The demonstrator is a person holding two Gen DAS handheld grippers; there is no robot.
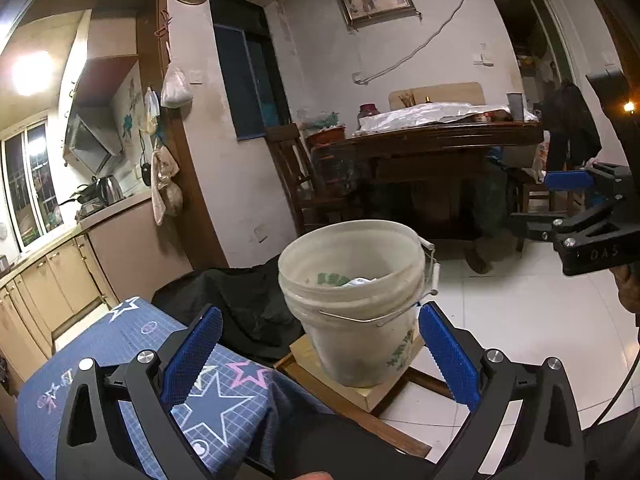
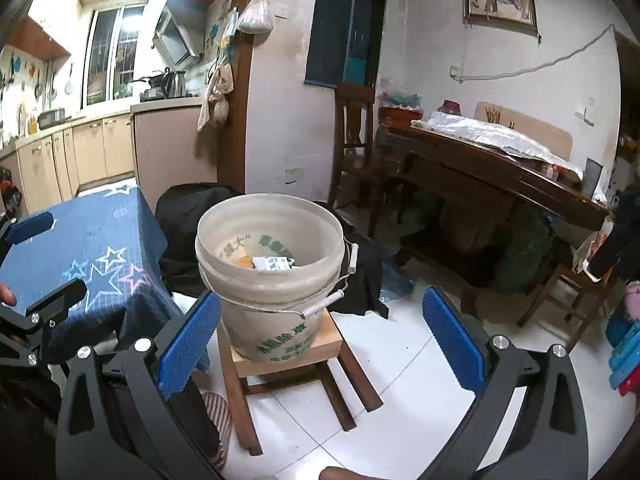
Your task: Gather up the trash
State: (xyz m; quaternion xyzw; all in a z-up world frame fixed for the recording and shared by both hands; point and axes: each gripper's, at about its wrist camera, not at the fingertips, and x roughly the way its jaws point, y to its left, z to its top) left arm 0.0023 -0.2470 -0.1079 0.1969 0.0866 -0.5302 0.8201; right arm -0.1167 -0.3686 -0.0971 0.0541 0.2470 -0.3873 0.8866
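Note:
A white plastic bucket point(image 1: 356, 300) point(image 2: 272, 276) with green print and a wire handle stands on a small wooden stool point(image 2: 304, 364) point(image 1: 360, 396). Inside it lie bits of trash point(image 2: 272, 263), a white printed packet and something orange; the left wrist view shows only a white scrap point(image 1: 358, 281). My left gripper point(image 1: 320, 356) is open just in front of the bucket, nothing between its blue pads. My right gripper point(image 2: 320, 344) is open too, over the stool's near side and empty. It also shows at the right edge of the left wrist view as the right gripper point(image 1: 576, 196).
A table with a blue star-patterned cloth point(image 1: 140, 380) point(image 2: 88, 256) stands left of the stool. A black cloth point(image 2: 188, 220) lies behind the bucket. A dark wooden dining table point(image 2: 492, 176) and chairs point(image 2: 356, 140) fill the back right. White tiled floor point(image 2: 420, 392) surrounds the stool.

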